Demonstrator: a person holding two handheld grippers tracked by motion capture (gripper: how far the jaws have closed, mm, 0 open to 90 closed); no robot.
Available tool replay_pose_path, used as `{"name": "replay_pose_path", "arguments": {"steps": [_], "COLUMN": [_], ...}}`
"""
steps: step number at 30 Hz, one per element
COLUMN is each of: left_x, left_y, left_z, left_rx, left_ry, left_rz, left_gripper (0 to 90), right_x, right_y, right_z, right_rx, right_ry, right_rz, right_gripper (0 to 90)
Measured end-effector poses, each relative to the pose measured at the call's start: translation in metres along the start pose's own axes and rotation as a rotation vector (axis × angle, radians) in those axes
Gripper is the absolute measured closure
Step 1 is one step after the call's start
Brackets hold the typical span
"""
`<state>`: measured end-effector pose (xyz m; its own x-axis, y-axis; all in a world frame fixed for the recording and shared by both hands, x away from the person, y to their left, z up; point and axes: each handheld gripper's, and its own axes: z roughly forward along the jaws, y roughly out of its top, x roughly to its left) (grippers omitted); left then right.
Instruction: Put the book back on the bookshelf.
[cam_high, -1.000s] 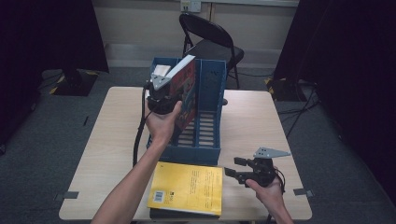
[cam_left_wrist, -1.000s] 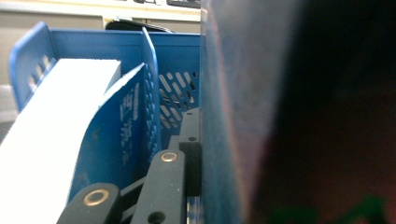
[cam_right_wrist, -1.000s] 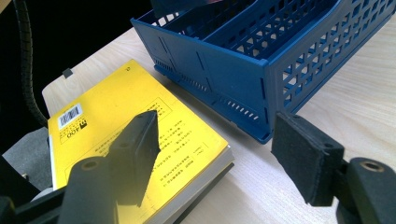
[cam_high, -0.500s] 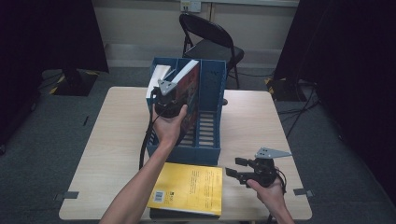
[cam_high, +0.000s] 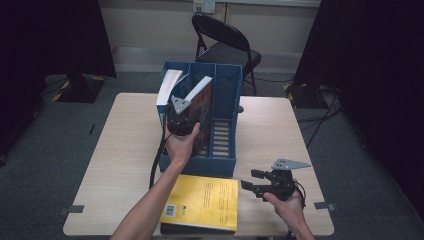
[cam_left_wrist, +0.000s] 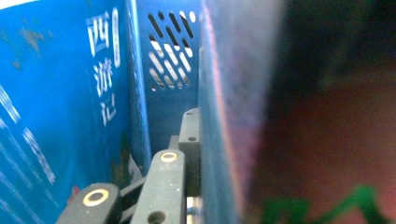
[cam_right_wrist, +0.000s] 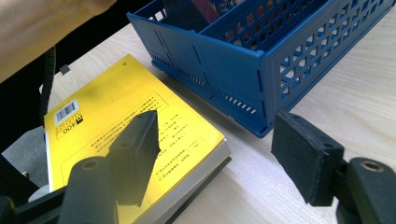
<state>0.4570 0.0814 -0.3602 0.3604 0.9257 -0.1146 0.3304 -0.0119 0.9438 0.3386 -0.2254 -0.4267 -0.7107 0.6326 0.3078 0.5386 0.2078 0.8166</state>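
- In the middle slot of the blue file rack (cam_high: 227, 95), a red-covered book (cam_high: 202, 107) is held by the clamped left gripper (cam_high: 181, 107), tilted left, its long axis nearly upright.
- At the near right, the right gripper (cam_high: 256, 181) is held open and empty, just right of the yellow book (cam_high: 205, 202).

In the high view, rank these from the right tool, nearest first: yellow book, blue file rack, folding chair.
From the right tool:
1. Yellow book, flat on the table just beside it, toward the left hand's side.
2. Blue file rack, farther up the table at its middle.
3. Folding chair, beyond the table's far edge.
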Motion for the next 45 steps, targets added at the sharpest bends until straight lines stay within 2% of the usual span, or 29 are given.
{"name": "replay_pose_path", "arguments": {"steps": [3,6,11,13,16,17,24,30,33,35,38,45], "left_x": [0.000,-0.001,0.003,0.002,0.000,0.001,0.005,0.008,0.012,0.013,0.018,0.026], "left_y": [-0.006,-0.009,-0.022,-0.025,-0.025,-0.025,-0.023,-0.019,-0.016,-0.013,-0.008,0.001], "left_z": [-0.001,-0.006,-0.017,-0.021,-0.029,-0.029,-0.032,-0.034,-0.037,-0.039,-0.042,-0.047], "left_rx": [-0.006,-0.001,-0.020,-0.016,-0.014,0.000,0.014,0.024,0.020,0.021,0.046,0.057], "left_ry": [-0.011,-0.026,-0.035,-0.041,-0.059,-0.068,-0.097,-0.096,-0.120,-0.117,-0.141,-0.140], "left_rz": [0.003,0.043,0.058,0.059,0.082,0.084,0.055,0.051,0.010,0.020,-0.011,-0.028], "left_gripper": [74.5,74.4,73.8,73.7,72.0,72.4,70.2,66.8,62.2,61.3,57.3,55.0], "right_x": [0.001,0.001,0.003,0.004,0.006,0.007,0.007,0.007,0.006,0.006,0.007,0.006], "right_y": [0.000,0.000,0.000,0.000,0.001,0.001,0.000,-0.001,-0.001,-0.001,-0.001,-0.001], "right_z": [0.000,0.001,0.004,0.005,0.006,0.006,0.008,0.007,0.008,0.008,0.008,0.009], "right_rx": [0.004,0.006,0.017,0.021,0.022,0.023,0.028,0.033,0.033,0.032,0.033,0.034], "right_ry": [-0.001,0.000,0.004,0.005,0.007,0.009,0.007,0.007,0.000,0.000,0.000,-0.001], "right_rz": [-0.002,-0.001,-0.005,-0.005,-0.009,-0.011,-0.012,-0.010,-0.010,-0.010,-0.015,-0.011], "right_gripper": [31.6,31.6,31.6,31.6,31.5,31.5,31.5,31.6,31.6,31.6,31.6,31.6]}}
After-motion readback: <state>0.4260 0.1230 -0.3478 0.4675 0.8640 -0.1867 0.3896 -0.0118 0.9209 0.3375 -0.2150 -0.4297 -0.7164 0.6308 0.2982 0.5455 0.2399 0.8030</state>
